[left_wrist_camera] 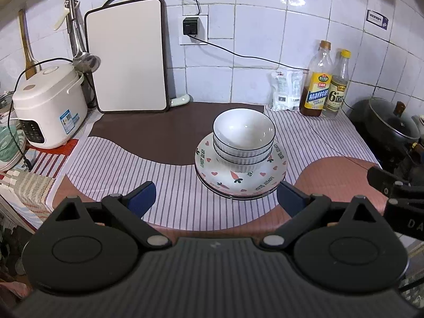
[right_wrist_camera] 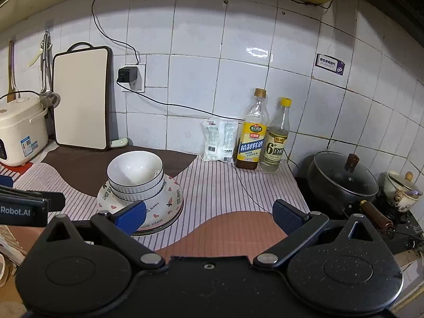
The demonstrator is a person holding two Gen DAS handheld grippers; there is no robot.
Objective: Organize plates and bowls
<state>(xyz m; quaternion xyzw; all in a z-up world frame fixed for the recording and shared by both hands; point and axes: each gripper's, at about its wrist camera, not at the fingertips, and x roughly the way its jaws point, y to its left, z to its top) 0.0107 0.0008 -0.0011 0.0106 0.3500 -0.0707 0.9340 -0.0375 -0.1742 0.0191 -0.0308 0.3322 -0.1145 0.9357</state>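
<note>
Three white ribbed bowls [left_wrist_camera: 243, 137] with dark rims are nested on a stack of patterned plates [left_wrist_camera: 239, 182] with hearts and carrots, on the striped mat. My left gripper [left_wrist_camera: 216, 197] stands open just in front of the plates, nothing between its blue pads. In the right wrist view the same bowls [right_wrist_camera: 135, 176] and plates [right_wrist_camera: 164, 206] lie ahead to the left. My right gripper [right_wrist_camera: 209, 216] is open and empty, its left pad overlapping the plates' near edge. The right gripper's black body [left_wrist_camera: 397, 193] shows at the left wrist view's right edge.
A cutting board [left_wrist_camera: 127, 55] leans on the tiled wall, a rice cooker [left_wrist_camera: 47, 106] at the left. Two bottles [left_wrist_camera: 326, 82] and a white packet [left_wrist_camera: 286, 90] stand at the back right. A lidded black pan [right_wrist_camera: 344, 180] sits on the stove. A cable [right_wrist_camera: 243, 185] crosses the mat.
</note>
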